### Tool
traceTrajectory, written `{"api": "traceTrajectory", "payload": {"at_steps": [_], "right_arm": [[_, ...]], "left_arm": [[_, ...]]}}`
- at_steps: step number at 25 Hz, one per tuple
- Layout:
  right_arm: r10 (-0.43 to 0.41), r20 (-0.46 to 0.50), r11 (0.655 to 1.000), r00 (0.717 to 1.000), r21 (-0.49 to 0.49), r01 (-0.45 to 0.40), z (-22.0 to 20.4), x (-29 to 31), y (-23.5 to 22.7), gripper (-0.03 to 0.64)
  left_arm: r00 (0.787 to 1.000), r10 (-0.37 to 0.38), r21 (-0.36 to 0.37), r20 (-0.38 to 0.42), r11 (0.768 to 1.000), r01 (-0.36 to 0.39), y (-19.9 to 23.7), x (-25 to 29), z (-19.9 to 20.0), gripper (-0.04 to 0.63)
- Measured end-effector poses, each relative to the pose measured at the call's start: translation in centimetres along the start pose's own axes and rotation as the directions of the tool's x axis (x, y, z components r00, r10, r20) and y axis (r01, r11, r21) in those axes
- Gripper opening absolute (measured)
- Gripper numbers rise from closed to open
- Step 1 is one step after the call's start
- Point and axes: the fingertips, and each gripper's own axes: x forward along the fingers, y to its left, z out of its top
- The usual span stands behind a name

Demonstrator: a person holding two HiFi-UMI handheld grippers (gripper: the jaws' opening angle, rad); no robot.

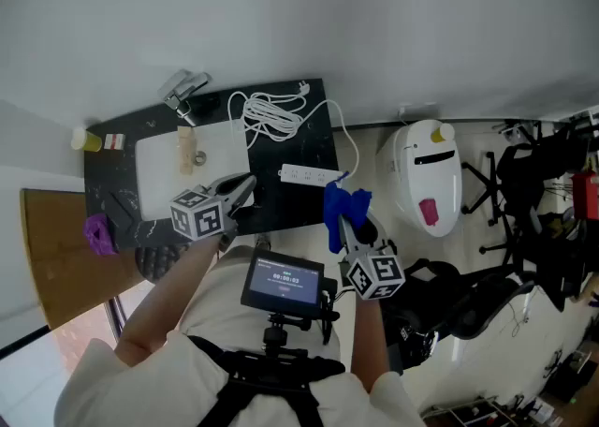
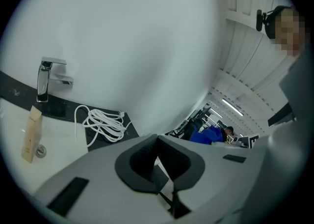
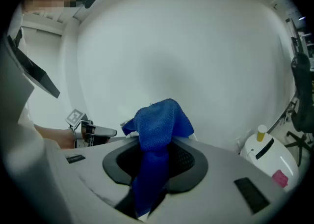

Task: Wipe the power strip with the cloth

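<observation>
- The right gripper [image 1: 341, 221] is clamped on the blue cloth [image 1: 343, 204], which bunches above the jaws and hangs down between them (plainest in the right gripper view).
- The cloth sits just beside the right end of the white power strip [image 1: 307, 173]; I cannot tell whether they touch.
- The power strip lies flat on the black countertop [image 1: 290, 212], with its coiled cable [image 1: 271, 116] behind it.
- The left gripper [image 1: 243, 193] has its jaws together, holding nothing, left of the strip by the white sink [image 1: 157, 159].

Power strip [image 1: 307, 174]: on the table [image 1: 281, 212], right side
Cable coil [image 1: 271, 117]: behind the power strip
Faucet [image 1: 184, 90]: behind the basin [image 1: 159, 174], left
</observation>
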Motion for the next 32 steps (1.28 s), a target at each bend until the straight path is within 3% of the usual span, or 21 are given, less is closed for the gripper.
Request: {"api": "traceTrajectory", "payload": {"at_steps": [16,32], "right_arm": [[-0.060,0.012,0.998,0.998,0.020,0.060,1.6,9.1,1.8,0.101],[-0.067,-0.053,0.995,0.996,-0.074,0.063,1.1,15.2,6.5,0.101]], "left_arm": [[0.997,-0.075,-0.011,-0.028,0.997,0.075,7.1,1.4,4.9,0.009],[0.995,-0.100,-0.057,0.026,0.993,0.102,11.8,-1.7,5.6,0.009]]}}
